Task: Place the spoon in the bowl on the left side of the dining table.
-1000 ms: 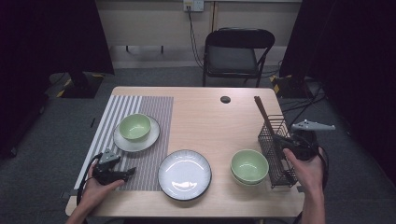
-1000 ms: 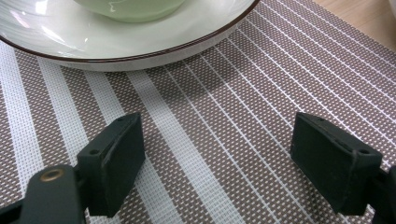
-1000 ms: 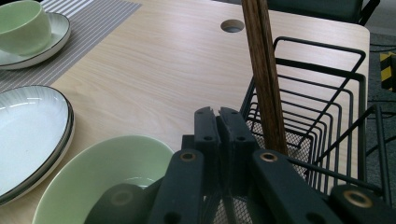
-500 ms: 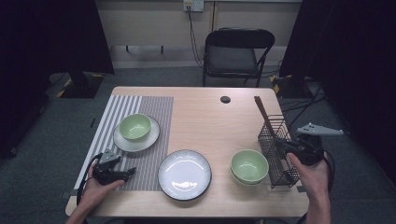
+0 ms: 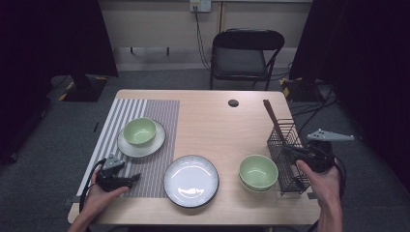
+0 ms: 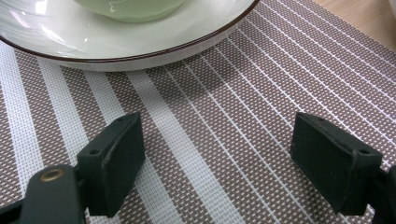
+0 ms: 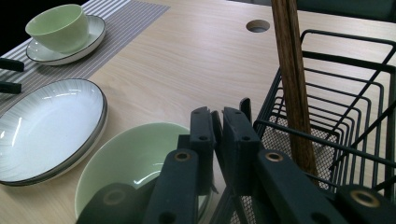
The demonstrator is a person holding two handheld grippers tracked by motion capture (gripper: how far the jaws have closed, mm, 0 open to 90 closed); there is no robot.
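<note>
Starting with the high view: the wire basket (image 5: 290, 180) stands near the right edge of the table (image 5: 212, 121), just beside a green bowl (image 5: 258, 171), with a wooden stick (image 5: 270, 113) leaning out of its far corner. The right tongs (image 5: 285, 149) sit at the basket's near top rim, pointing across it. The left tongs (image 5: 135, 178) rest low on the striped placemat (image 5: 159, 116), well apart from the basket.

In the left gripper view those tongs are spread wide with nothing between them, only mat weave beneath, and the rim of a white plate (image 6: 140, 56) carrying a second green bowl (image 6: 130, 7) just ahead.

The right gripper view puts the basket immediately to the right of the tongs, its top wire running just behind the right-hand pad. The tongs have just been easing apart and now show a thin slit, with nothing that I can make out inside it (whether a pad brushes the wire, I cannot tell). The stick rises close behind, upright and slightly tilted.

By my reckoning the basket will be light and stiff, but thin round wire is slippery under flat pads and the tall frame could tip. The top rim wire, near a corner, looks like the best hold. The loose stick may rattle or topple out.
</note>
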